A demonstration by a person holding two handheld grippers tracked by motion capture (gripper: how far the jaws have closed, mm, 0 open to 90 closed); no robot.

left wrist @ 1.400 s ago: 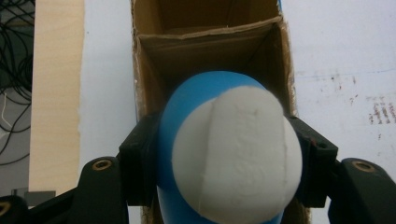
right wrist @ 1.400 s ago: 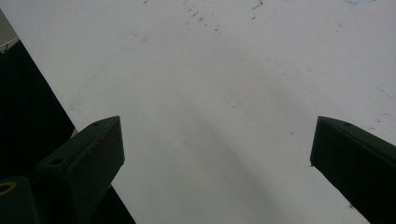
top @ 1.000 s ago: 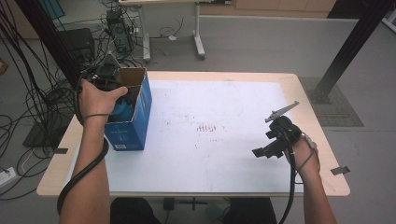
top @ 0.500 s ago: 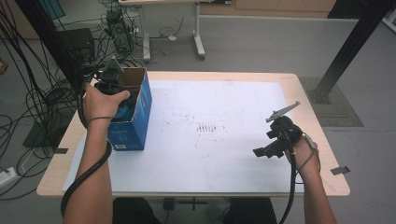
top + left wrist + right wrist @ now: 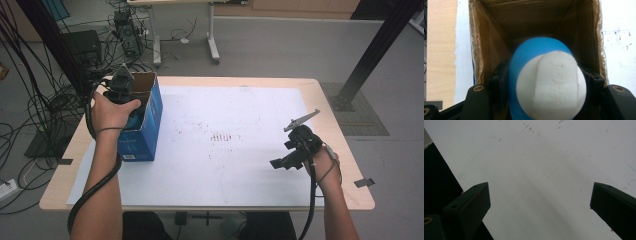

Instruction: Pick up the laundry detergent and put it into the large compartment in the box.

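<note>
Lifted higher than a second ago, the left claw now sits above the mouth of the open blue cardboard box at the tabletop's left edge, no longer sunk inside it. Its jaws are clamped on a rounded blue-and-white plastic object, which hangs over the brown interior; it is probably being drawn out. Over the white paper sheet, the right claw has not moved, jaws spread wide and empty.
</note>
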